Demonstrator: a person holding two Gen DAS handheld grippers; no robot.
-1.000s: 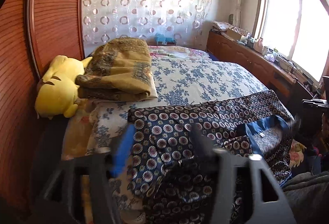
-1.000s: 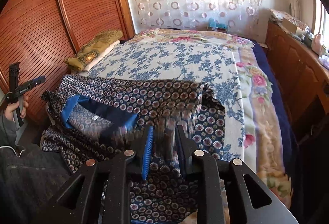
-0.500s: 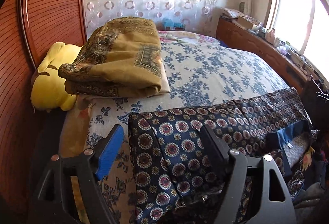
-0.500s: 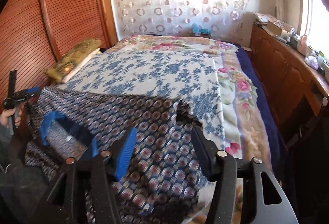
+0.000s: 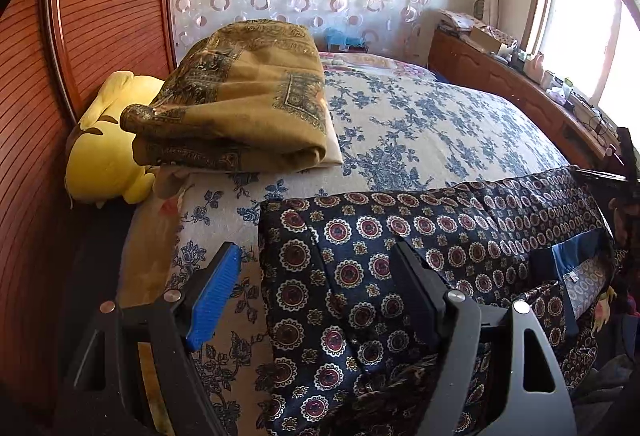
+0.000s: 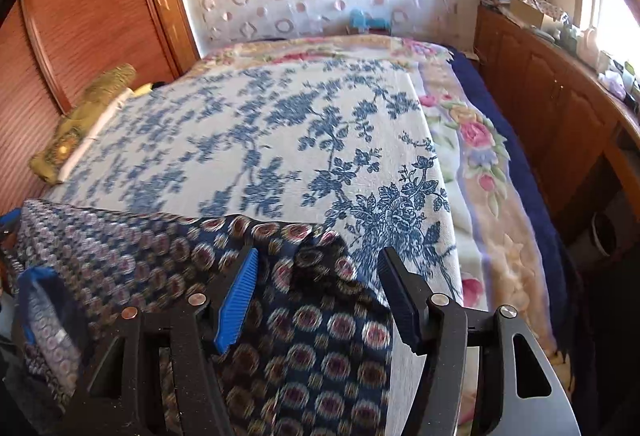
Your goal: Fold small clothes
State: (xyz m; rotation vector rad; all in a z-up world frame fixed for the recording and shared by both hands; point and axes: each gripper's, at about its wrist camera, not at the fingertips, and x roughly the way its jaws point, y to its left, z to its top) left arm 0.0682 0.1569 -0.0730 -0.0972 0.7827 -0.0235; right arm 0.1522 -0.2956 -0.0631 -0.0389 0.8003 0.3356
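Note:
A dark blue garment with round medallion print [image 5: 420,236] lies spread across the near edge of the bed, folded lengthwise, its blue lining and label showing at one end [image 5: 576,264]. My left gripper [image 5: 316,276] is open and empty, its jaws wide over the garment's left corner. In the right wrist view the same garment [image 6: 160,256] lies at the lower left. My right gripper [image 6: 318,282] is open and empty over the garment's right corner.
The bed has a white-and-blue floral cover [image 5: 420,131]. A folded olive-gold blanket [image 5: 248,95] and a yellow plush toy [image 5: 108,143] sit at its left side by the wooden wardrobe [image 5: 100,15]. A wooden cabinet [image 6: 560,107] with clutter runs along the right under the window.
Both grippers were shut on the garment's corners a second ago; they have opened and let go. The garment now rests on the bed and both grippers have drawn slightly forward over it.

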